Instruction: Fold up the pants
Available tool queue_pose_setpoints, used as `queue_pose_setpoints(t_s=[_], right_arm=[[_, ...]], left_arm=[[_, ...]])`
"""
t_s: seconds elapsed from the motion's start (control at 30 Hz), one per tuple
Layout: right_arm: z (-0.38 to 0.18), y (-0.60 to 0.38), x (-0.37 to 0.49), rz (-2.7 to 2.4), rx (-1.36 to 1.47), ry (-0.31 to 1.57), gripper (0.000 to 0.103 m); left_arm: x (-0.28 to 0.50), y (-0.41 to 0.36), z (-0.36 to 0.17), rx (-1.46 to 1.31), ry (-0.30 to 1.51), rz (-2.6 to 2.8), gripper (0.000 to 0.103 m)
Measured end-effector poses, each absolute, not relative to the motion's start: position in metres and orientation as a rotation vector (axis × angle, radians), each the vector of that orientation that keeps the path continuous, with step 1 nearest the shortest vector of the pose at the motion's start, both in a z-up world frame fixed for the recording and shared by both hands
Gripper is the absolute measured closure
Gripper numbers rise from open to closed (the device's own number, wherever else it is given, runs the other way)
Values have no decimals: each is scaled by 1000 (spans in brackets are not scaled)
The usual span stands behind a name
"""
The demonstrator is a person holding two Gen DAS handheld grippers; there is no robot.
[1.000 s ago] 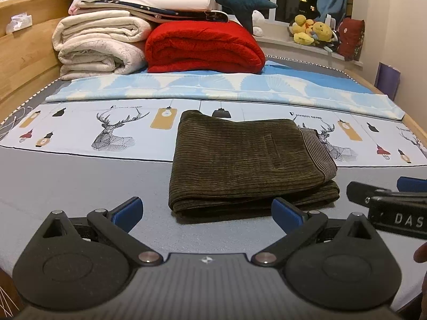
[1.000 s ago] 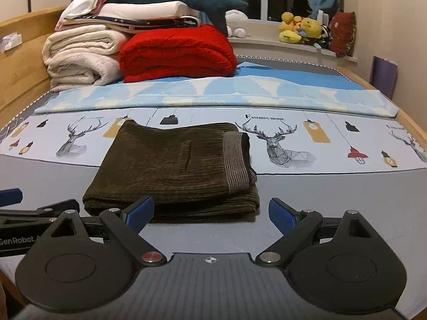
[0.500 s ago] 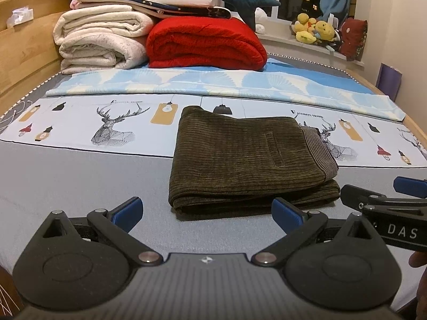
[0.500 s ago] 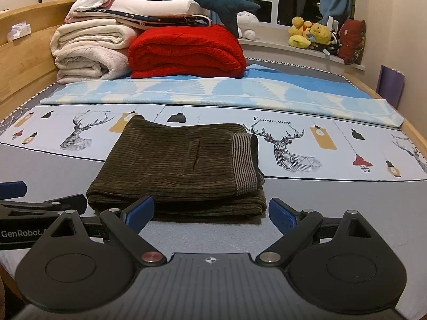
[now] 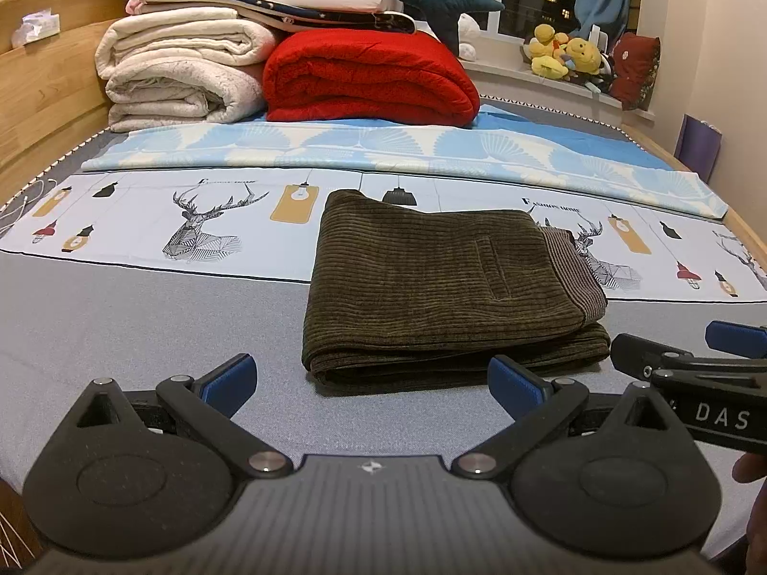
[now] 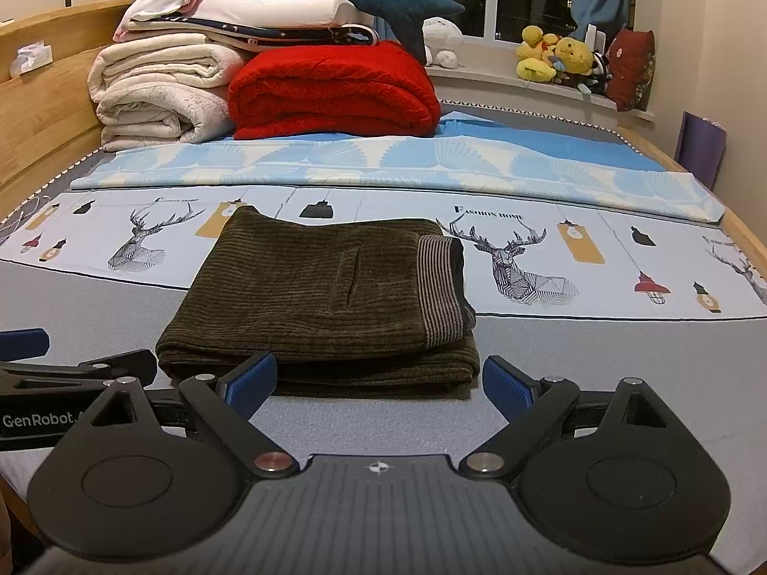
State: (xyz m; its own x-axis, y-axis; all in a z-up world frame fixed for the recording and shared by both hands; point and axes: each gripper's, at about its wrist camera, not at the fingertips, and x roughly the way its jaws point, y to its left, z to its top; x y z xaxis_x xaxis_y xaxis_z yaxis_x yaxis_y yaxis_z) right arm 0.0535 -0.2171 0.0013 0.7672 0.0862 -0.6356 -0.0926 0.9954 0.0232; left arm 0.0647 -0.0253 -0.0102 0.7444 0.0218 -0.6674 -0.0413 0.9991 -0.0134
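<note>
Dark olive corduroy pants lie folded into a flat rectangle on the bed, striped waistband to the right; they also show in the right wrist view. My left gripper is open and empty, just in front of the pants' near edge. My right gripper is open and empty, also just short of the near edge. The right gripper shows from the side at the right edge of the left wrist view; the left gripper shows at the left edge of the right wrist view.
The grey bed sheet carries a deer-print cloth and a blue patterned sheet. Folded cream blankets, a red blanket and a plush shark are stacked at the back. A wooden bed frame runs along the left.
Both grippers have drawn back a little and tilted slightly down, so the pants sit lower in both views. The pants have not moved. Both grippers stay open.
</note>
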Motion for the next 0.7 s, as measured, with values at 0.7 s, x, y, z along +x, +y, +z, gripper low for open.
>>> queue_pose_setpoints(t_s=[0.7], right_arm=[[-1,-215,55,91,-7,697,10]], left_arm=[[65,-25,-10,-32,734,35,0]])
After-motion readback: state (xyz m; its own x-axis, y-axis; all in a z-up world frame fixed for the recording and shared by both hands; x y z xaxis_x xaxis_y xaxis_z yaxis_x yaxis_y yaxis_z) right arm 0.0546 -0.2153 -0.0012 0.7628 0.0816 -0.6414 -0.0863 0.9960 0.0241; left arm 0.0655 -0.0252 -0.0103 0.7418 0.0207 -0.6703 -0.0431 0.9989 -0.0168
